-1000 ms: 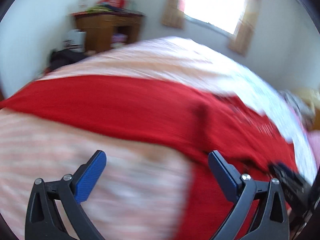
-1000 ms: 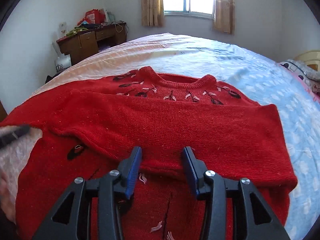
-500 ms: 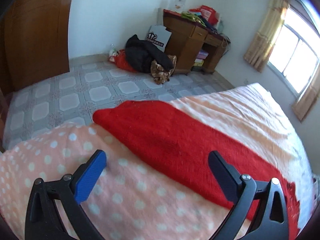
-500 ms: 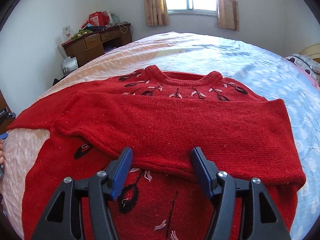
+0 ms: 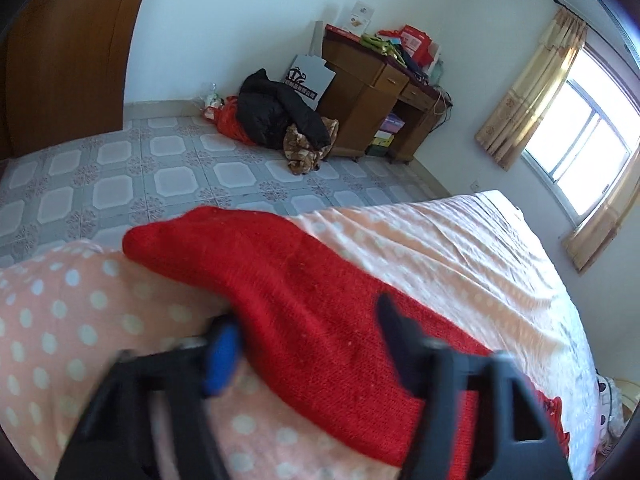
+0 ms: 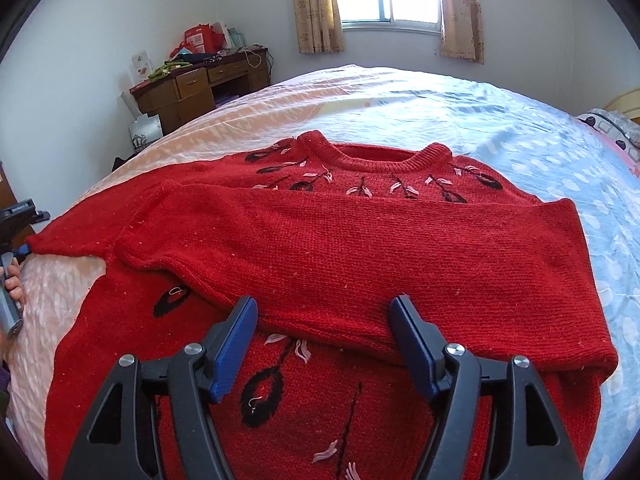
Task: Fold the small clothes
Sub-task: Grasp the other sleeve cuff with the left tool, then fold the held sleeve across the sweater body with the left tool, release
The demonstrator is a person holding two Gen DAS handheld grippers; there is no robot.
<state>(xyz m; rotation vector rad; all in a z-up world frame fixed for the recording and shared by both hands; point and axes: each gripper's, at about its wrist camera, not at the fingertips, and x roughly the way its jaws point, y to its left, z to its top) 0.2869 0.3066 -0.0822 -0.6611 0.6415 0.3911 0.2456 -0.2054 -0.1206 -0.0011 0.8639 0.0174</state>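
At the bed's left edge, left gripper jaws were closing over the sleeve; right gripper jaws wide, empty. Should bite both knit layers.

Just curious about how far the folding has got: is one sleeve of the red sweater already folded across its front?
Yes, one sleeve lies flat across the chest of the red sweater, just below the neckline.

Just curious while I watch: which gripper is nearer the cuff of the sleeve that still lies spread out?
Left. The left gripper straddles that outstretched sleeve just behind its cuff, jaws closing; the right gripper hangs open over the folded sleeve.
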